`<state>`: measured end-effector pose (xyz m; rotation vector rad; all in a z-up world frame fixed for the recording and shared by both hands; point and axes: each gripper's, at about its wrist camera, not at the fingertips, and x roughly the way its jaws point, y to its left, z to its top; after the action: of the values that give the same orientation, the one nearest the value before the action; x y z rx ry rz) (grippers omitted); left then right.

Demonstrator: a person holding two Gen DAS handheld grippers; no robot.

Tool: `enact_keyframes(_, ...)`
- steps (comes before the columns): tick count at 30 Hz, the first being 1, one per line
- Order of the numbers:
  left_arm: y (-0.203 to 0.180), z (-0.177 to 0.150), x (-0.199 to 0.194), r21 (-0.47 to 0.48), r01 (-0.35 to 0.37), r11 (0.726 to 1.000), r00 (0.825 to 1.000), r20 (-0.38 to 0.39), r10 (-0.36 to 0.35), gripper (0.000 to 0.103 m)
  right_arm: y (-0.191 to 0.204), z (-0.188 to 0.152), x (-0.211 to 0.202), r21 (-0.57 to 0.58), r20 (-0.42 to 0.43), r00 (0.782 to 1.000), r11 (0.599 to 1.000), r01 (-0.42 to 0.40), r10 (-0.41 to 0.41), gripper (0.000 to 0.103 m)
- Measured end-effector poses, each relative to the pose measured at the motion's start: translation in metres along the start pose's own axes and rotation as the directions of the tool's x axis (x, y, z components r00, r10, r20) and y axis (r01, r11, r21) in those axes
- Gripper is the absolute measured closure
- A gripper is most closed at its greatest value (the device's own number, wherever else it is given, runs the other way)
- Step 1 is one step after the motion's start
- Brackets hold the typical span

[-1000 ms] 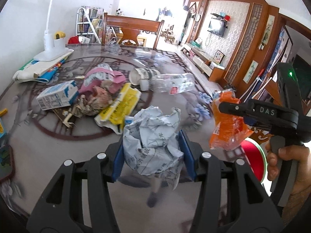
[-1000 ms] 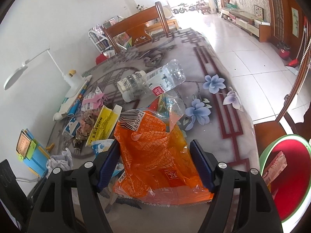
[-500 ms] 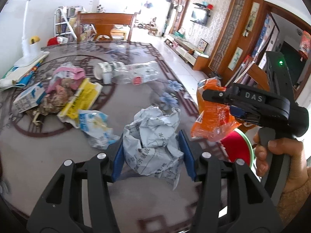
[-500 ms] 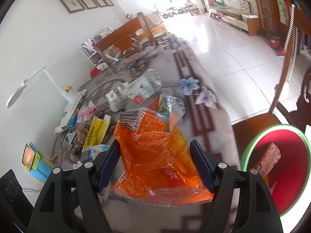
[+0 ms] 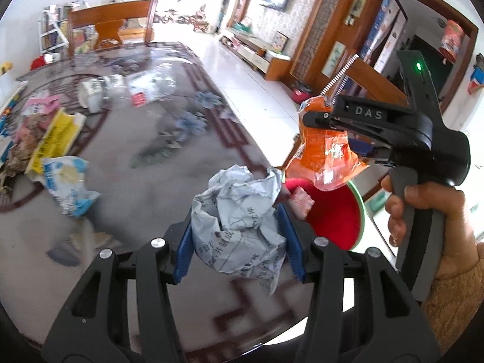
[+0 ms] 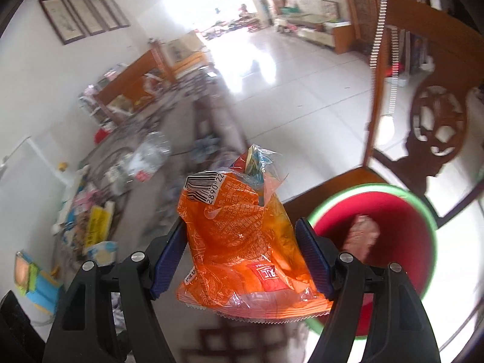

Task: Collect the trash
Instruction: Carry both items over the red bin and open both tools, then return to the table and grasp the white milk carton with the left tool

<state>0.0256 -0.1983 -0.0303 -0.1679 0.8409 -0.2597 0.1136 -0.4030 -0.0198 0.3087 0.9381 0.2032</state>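
My left gripper point(image 5: 239, 242) is shut on a crumpled ball of printed paper point(image 5: 239, 227), held above the table's right edge. My right gripper point(image 6: 242, 257) is shut on an orange snack bag point(image 6: 242, 242); the bag also shows in the left wrist view point(image 5: 326, 154), held above the red bin. The red bin with a green rim point(image 6: 393, 242) stands off the table's right edge on a wooden chair, with a pink wrapper point(image 6: 361, 236) inside. It also shows in the left wrist view point(image 5: 335, 214).
More trash lies on the patterned table point(image 5: 181, 157): a blue-white bag point(image 5: 66, 187), a yellow wrapper point(image 5: 54, 139), a pink wrapper point(image 5: 42, 106), a paper cup point(image 5: 90, 92) and a clear plastic bottle point(image 5: 151, 86). A carved wooden chair back point(image 6: 435, 124) stands behind the bin.
Both grippers have swung right with their loads, from over the trash pile toward the table's right edge. The red bin has come into closer view under the orange bag.
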Motion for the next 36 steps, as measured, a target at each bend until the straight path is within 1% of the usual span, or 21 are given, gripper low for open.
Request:
enact_keyframes(5,-0.025,0.009,0.021,0.035,0.046,0.998,0.999,-0.031,-0.044,0.054,-0.025,0.002,-0.003,0.029,0.008,0.995,0.995,0.098,-0.098,0.033)
enact_keyframes(8,-0.04,0.015,0.038,0.036,0.083,0.996,0.995,-0.066,-0.08,0.054,-0.038,0.003,-0.004,0.032,0.007,0.985,0.985,0.17,-0.17,0.033)
enact_keyframes(10,-0.051,0.019,0.05,0.032,0.117,0.993,0.989,-0.093,-0.114,0.054,-0.051,0.004,-0.007,0.038,0.012,0.973,0.972,0.23,-0.23,0.033)
enact_keyframes(12,-0.062,0.022,0.059,0.043,0.14,0.989,0.985,-0.111,-0.135,0.054,-0.068,0.005,-0.011,0.077,0.02,0.964,0.962,0.262,-0.264,0.033)
enact_keyframes(14,-0.078,0.026,0.069,0.08,0.149,0.986,0.983,-0.12,-0.139,0.053,-0.089,0.006,-0.018,0.147,0.029,0.959,0.95,0.275,-0.282,0.033)
enact_keyframes(16,-0.089,0.03,0.08,0.097,0.163,0.982,0.98,-0.134,-0.15,0.051,-0.107,0.006,-0.026,0.215,0.047,0.951,0.933,0.289,-0.306,0.032)
enact_keyframes(18,-0.099,0.035,0.095,0.094,0.201,0.975,0.97,-0.161,-0.185,0.042,-0.12,0.005,-0.036,0.276,0.078,0.939,0.912,0.303,-0.335,0.03)
enact_keyframes(19,-0.101,0.037,0.101,0.094,0.21,0.973,0.967,-0.169,-0.193,0.039,-0.123,0.006,-0.04,0.296,0.097,0.933,0.905,0.305,-0.346,0.028)
enact_keyframes(20,-0.104,0.039,0.104,0.094,0.214,0.972,0.965,-0.174,-0.196,0.033,-0.126,0.006,-0.044,0.31,0.114,0.926,0.898,0.311,-0.36,0.027)
enact_keyframes(21,-0.107,0.04,0.108,0.094,0.22,0.971,0.964,-0.176,-0.201,0.028,-0.127,0.006,-0.047,0.317,0.125,0.92,0.894,0.318,-0.372,0.023)
enact_keyframes(22,-0.109,0.041,0.11,0.094,0.23,0.969,0.961,-0.176,-0.211,0.026,-0.129,0.007,-0.047,0.321,0.133,0.914,0.889,0.327,-0.384,0.019)
enact_keyframes(23,-0.11,0.042,0.109,0.095,0.235,0.967,0.961,-0.171,-0.216,0.022,-0.129,0.008,-0.047,0.32,0.133,0.913,0.888,0.329,-0.386,0.019)
enact_keyframes(25,-0.106,0.04,0.105,0.101,0.23,0.968,0.965,-0.156,-0.213,0.021,-0.129,0.01,-0.04,0.309,0.112,0.921,0.894,0.325,-0.374,0.019)
enact_keyframes(27,-0.094,0.036,0.097,0.099,0.208,0.973,0.971,-0.139,-0.193,0.021,-0.123,0.011,-0.035,0.29,0.099,0.932,0.906,0.308,-0.348,0.019)
enact_keyframes(30,-0.07,0.032,0.084,0.068,0.171,0.983,0.981,-0.105,-0.163,0.021,-0.108,0.014,-0.031,0.245,0.106,0.938,0.923,0.298,-0.331,0.019)
enact_keyframes(33,-0.032,0.03,0.068,-0.002,0.123,0.992,0.99,-0.067,-0.123,0.021,-0.091,0.017,-0.024,0.205,0.101,0.944,0.935,0.29,-0.315,0.019)
enact_keyframes(34,-0.013,0.03,0.06,-0.028,0.097,0.995,0.994,-0.049,-0.098,0.021,-0.083,0.018,-0.02,0.183,0.095,0.948,0.942,0.282,-0.303,0.019)
enact_keyframes(36,0.012,0.03,0.049,-0.044,0.055,0.998,0.998,-0.028,-0.056,0.021,-0.069,0.02,-0.015,0.146,0.088,0.954,0.951,0.271,-0.286,0.019)
